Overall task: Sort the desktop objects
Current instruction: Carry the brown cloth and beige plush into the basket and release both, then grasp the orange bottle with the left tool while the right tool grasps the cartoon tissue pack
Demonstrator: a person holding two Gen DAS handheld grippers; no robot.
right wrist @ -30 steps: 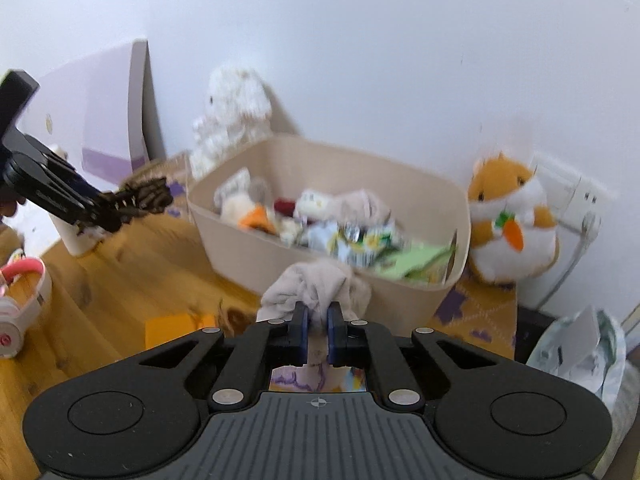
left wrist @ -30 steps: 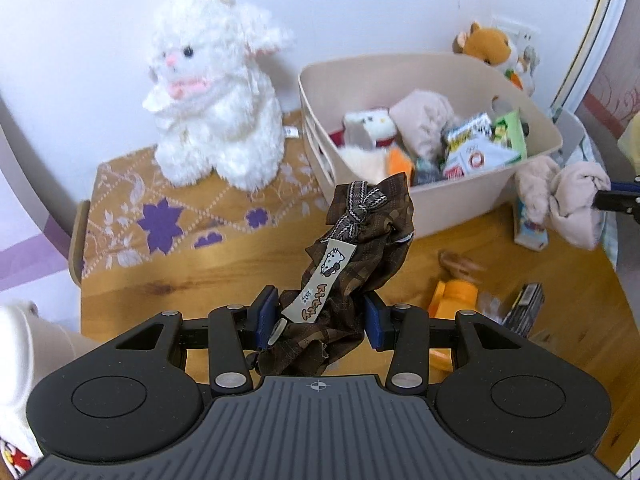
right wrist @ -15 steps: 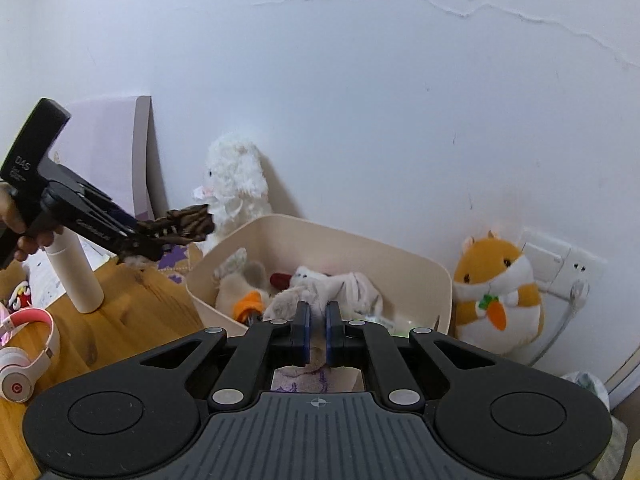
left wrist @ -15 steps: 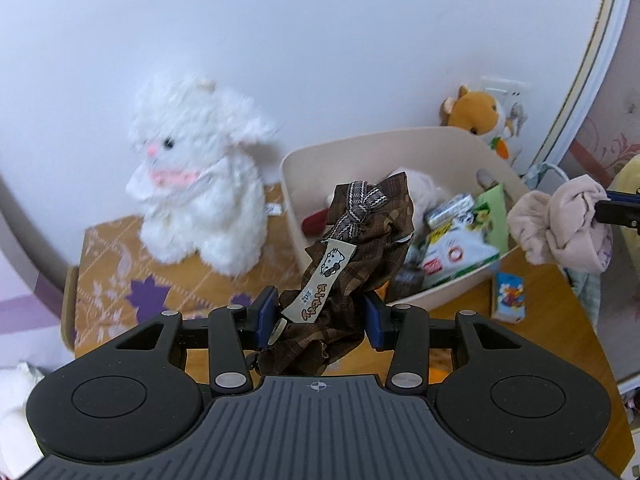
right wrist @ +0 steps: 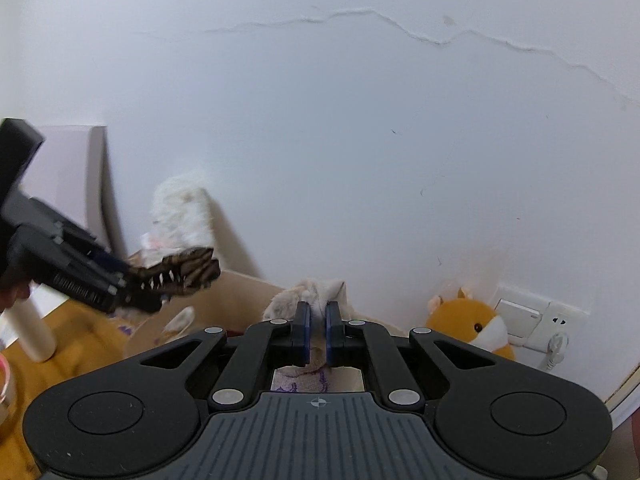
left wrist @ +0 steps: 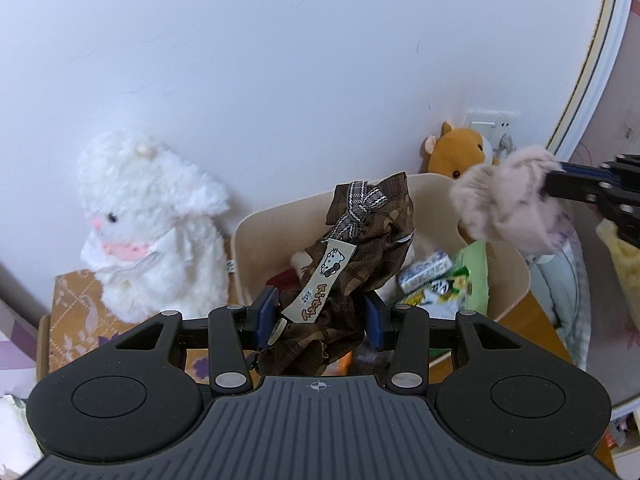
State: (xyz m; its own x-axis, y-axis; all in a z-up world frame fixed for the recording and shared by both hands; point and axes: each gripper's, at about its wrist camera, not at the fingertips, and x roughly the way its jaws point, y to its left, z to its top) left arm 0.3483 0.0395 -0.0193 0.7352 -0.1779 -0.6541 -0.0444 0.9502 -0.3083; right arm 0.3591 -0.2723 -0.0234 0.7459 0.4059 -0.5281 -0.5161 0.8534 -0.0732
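Note:
My left gripper [left wrist: 318,316] is shut on a brown plaid cloth [left wrist: 356,256] with a cat label and striped bow, held up in front of the beige bin [left wrist: 256,248]. It shows from the side in the right wrist view [right wrist: 180,274]. My right gripper [right wrist: 318,330] is shut on a pale beige-pink cloth bundle [right wrist: 310,292], raised over the bin's right side; the bundle also shows in the left wrist view [left wrist: 508,204]. The bin holds snack packets [left wrist: 436,280] and soft items.
A white plush lamb [left wrist: 152,224] sits on a patterned mat left of the bin. An orange hamster plush [right wrist: 476,326] stands by a wall socket [right wrist: 536,320] behind the bin. A white cylinder [right wrist: 30,328] stands on the wooden desk at left.
Both grippers have risen with their cloths, so the views tilt up toward the wall. The beige bundle has moved closer over the bin; the desk items have dropped out of sight.

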